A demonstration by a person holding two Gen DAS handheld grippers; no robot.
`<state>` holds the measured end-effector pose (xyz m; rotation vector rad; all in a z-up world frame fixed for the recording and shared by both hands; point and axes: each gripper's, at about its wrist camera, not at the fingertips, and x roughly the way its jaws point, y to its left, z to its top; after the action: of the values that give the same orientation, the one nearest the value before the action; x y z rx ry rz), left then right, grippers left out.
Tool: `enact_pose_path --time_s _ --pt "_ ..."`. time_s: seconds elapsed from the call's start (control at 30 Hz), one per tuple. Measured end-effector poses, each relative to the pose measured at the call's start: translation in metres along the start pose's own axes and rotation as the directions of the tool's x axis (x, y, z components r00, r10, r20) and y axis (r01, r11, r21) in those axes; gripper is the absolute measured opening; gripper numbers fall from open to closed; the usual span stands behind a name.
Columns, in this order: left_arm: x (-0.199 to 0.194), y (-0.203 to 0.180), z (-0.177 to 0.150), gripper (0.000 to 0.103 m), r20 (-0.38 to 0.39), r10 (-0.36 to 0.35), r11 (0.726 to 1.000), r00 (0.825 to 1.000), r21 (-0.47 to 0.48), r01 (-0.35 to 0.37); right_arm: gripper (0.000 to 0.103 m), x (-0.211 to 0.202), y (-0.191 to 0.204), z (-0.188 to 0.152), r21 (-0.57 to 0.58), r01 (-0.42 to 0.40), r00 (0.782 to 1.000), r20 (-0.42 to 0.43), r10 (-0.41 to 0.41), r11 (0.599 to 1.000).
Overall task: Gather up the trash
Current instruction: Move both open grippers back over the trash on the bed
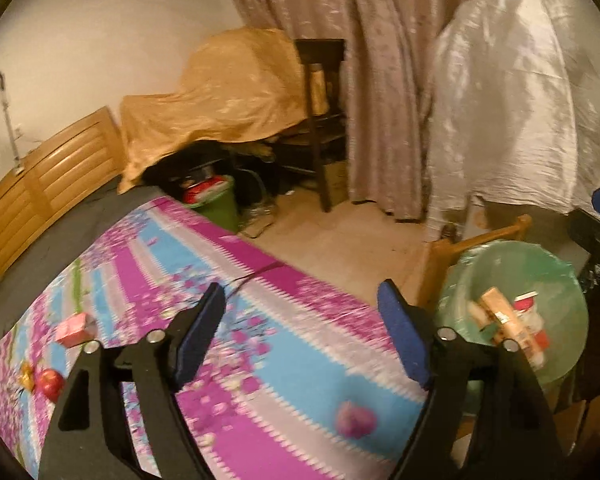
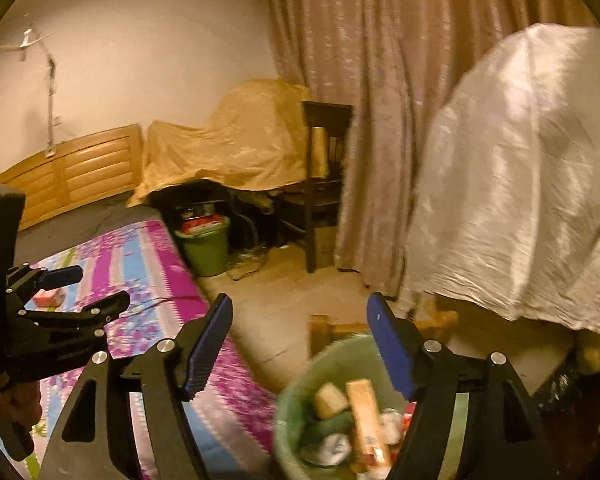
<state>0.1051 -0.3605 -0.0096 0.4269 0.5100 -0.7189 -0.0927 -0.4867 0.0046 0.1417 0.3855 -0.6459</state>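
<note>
Both grippers empty, jaws apart — left gripper [image 1: 300, 332] over the bed [image 1: 260, 320], right gripper [image 2: 300, 340] above the green bin [image 2: 300, 408] beside the bed's edge. Remaining trash: pink box [image 1: 74, 328] near the far edge, purple wad [image 1: 356, 420] nearer. Next — likely reach and clamp one.

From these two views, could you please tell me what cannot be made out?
- Left wrist: the purple lump on the bedspread is motion-blurred; unidentifiable.
- Both views: labels on trash in the green bin are blurred, and the right hand-held gripper partly covers the bin.
- Both views: whatever lies under the white sheet and tan cloth is hidden.
</note>
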Motion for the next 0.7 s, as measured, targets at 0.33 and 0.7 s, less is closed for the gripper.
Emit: enact_pose_path --time_s 0.33,0.7 --pt "-0.029 0.132 -0.079 0.091 -0.042 0.105 0.983 0.994 -0.15 -0.11 0.097 0.031 0.157 -0.001 -0.177 -0.244 0.97 -0.057 0.238 0.953" --pt "-0.044 0.318 -0.209 0.097 -0.218 0.236 0.825 0.947 -0.471 -0.314 0.098 0.114 0.356 -0.04 -0.164 -0.693 0.705 -0.358 0.612 0.702"
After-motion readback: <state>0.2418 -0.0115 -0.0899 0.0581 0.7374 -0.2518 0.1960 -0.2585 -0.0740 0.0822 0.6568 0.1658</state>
